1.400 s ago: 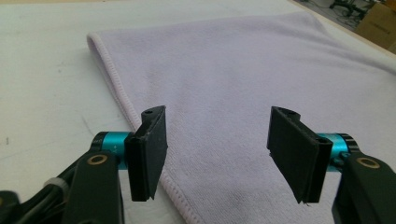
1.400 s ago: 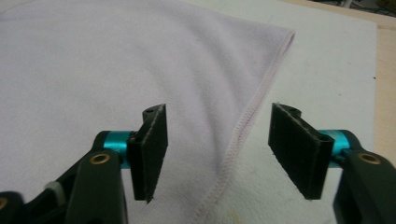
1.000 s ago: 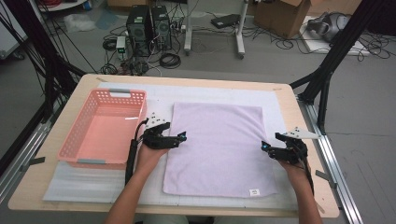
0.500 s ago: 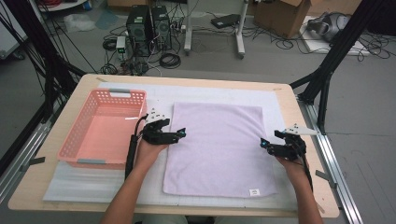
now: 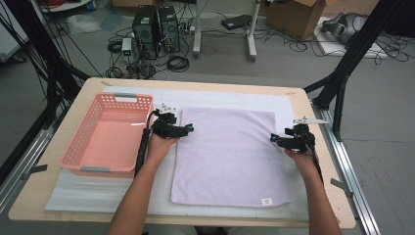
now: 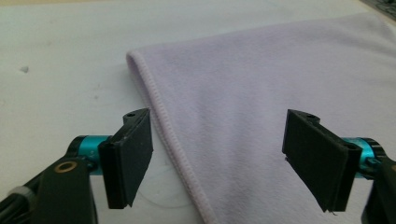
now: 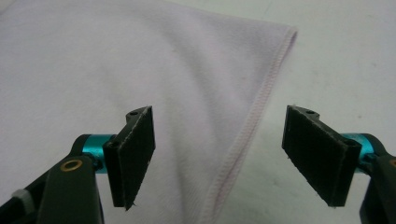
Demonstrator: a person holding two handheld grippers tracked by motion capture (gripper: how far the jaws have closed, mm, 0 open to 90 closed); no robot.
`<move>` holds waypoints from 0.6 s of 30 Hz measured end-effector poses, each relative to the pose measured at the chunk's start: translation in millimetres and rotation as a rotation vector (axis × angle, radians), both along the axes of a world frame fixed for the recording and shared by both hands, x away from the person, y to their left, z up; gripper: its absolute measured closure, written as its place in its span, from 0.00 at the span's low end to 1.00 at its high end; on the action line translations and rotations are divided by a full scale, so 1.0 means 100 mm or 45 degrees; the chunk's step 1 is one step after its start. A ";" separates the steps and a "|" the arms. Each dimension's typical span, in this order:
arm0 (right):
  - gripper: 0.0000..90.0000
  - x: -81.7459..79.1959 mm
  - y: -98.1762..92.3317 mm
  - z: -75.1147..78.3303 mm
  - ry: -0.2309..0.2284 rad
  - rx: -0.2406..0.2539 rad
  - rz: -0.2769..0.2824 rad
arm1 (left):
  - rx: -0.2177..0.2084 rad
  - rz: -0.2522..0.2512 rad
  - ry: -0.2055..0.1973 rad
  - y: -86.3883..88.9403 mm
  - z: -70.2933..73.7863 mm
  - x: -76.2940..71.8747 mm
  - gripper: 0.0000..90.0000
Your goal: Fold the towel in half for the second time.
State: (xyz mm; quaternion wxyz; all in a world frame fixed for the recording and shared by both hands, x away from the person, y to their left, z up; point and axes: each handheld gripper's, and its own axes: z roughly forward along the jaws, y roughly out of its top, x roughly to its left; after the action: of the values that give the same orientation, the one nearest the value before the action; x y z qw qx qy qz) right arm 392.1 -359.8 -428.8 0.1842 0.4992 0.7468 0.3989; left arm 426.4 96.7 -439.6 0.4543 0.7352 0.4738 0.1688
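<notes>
A lilac towel point(image 5: 230, 156) lies spread flat on the white mat point(image 5: 98, 191). My left gripper point(image 5: 188, 129) reaches over the towel's left edge near the far corner. In the left gripper view the hem point(image 6: 163, 126) runs between the open jaws of that gripper point(image 6: 224, 140); they have just been closing a little, and the pads do not press on the cloth. My right gripper point(image 5: 273, 139) sits at the towel's right edge. In the right gripper view its jaws point(image 7: 219, 140) stand open astride the hem point(image 7: 254, 116), below the far corner point(image 7: 289, 35).
A pink plastic basket point(image 5: 78, 147) stands on the mat left of the towel, close to my left forearm. A small white label point(image 5: 266, 200) marks the towel's near right corner. Black frame struts point(image 5: 342, 83) rise past the table's right edge.
Both hands have slid along the towel's side edges toward the far end of the table. The left jaws stand slightly narrower than before. The towel has not moved.
</notes>
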 end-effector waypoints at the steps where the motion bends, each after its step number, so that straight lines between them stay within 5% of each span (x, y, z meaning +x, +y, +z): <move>1: 0.27 0.03 0.00 -0.01 0.007 0.001 -0.010 | -0.002 0.013 0.001 0.00 -0.02 0.01 0.30; 8: 0.28 0.17 -0.04 -0.13 0.046 -0.033 -0.069 | 0.051 0.069 0.025 -0.02 -0.04 0.17 0.35; 11: 0.33 0.24 -0.05 -0.16 0.058 -0.009 -0.088 | 0.117 0.050 0.082 -0.07 -0.11 0.24 0.37; 18: 0.49 0.44 0.01 -0.13 0.076 -0.073 -0.102 | 0.182 0.040 0.029 -0.11 -0.12 0.27 0.48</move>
State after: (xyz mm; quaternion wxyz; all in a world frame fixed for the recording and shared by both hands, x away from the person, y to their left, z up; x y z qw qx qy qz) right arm 436.1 -358.7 -442.3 0.1920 0.5350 0.7424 0.3546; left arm 453.3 85.6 -451.1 0.3926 0.7602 0.4771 0.2010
